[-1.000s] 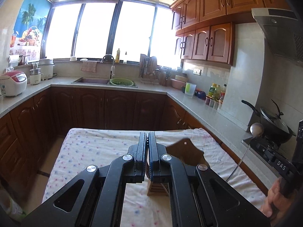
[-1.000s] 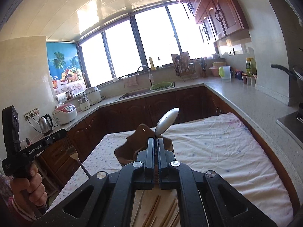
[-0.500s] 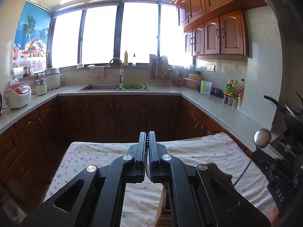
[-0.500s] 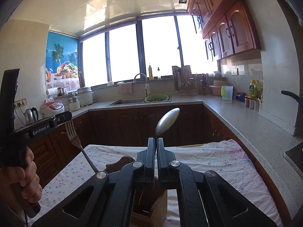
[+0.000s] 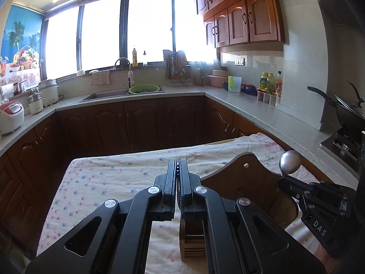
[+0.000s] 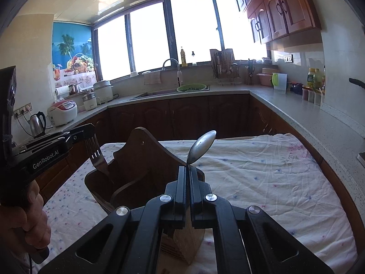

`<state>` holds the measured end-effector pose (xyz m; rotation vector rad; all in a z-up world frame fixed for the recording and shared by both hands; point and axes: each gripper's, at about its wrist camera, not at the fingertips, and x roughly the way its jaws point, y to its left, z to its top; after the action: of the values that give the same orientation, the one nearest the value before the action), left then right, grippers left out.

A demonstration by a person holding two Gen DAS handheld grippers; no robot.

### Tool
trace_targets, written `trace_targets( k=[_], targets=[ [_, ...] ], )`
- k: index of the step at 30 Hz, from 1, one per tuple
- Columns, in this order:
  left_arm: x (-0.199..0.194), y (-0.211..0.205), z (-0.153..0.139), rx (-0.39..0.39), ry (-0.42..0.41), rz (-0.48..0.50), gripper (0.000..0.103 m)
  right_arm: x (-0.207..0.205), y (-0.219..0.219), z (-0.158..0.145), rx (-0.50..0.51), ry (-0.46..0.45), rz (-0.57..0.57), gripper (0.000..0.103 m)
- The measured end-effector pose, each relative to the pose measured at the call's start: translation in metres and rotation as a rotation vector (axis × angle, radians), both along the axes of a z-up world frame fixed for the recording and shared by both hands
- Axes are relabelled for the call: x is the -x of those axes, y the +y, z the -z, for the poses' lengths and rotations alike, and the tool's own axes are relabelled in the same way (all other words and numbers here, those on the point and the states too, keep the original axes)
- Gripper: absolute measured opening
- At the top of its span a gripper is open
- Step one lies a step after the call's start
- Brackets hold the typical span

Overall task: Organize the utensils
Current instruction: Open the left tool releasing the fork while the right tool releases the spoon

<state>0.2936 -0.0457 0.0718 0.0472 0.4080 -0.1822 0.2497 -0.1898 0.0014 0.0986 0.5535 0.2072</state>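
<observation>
Right gripper (image 6: 187, 170) jaws clamp silver metal spoon (image 6: 202, 147), left gripper (image 6: 90, 134) jaws clamp steel fork (image 6: 97, 157), both over dark wooden utensil holder (image 6: 141, 166)

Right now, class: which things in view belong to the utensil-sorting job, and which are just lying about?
Job: spoon in right gripper; fork in left gripper; wooden holder.

Lying about: rice cooker, kettle, green colander, wok.
</observation>
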Motion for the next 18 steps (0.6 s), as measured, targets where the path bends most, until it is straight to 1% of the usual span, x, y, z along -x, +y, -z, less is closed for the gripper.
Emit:
trace_targets(
  k=[6, 9, 11, 12, 13, 14, 15, 16, 17, 18],
  targets=[
    [0.000, -0.001, 0.000, 0.001, 0.014, 0.009, 0.002, -0.002, -0.008, -0.002, -0.035, 0.014, 0.015, 0.002],
    [-0.003, -0.002, -0.001, 0.010, 0.036, 0.019, 0.003, -0.003, -0.010, -0.003, -0.045, 0.021, 0.015, 0.002],
    [-0.003, -0.002, -0.002, 0.019, 0.047, 0.018, 0.004, -0.004, -0.011, -0.004, -0.063, 0.029, 0.014, 0.005],
    [-0.002, -0.001, -0.003, 0.022, 0.048, 0.018, 0.005, -0.004, -0.013, -0.005, -0.074, 0.030, 0.017, 0.008],
    [-0.001, 0.000, -0.005, 0.023, 0.047, 0.015, 0.007, -0.003, -0.015, -0.006, -0.083, 0.030, 0.021, 0.008],
    [0.000, 0.001, -0.007, 0.026, 0.047, 0.010, 0.015, -0.002, -0.016, -0.008, -0.092, 0.029, 0.024, 0.008],
    [0.002, 0.004, -0.008, 0.034, 0.047, 0.005, 0.029, -0.001, -0.019, -0.010, -0.100, 0.029, 0.031, 0.009],
    [0.005, 0.007, -0.011, 0.045, 0.041, -0.003, 0.037, 0.000, -0.021, -0.012, -0.111, 0.027, 0.034, 0.018],
    [0.008, 0.011, -0.014, 0.056, 0.033, -0.014, 0.048, 0.002, -0.024, -0.015, -0.126, 0.022, 0.038, 0.024],
    [0.011, 0.016, -0.017, 0.066, 0.027, -0.023, 0.053, 0.005, -0.027, -0.018, -0.141, 0.015, 0.044, 0.037]
  ],
)
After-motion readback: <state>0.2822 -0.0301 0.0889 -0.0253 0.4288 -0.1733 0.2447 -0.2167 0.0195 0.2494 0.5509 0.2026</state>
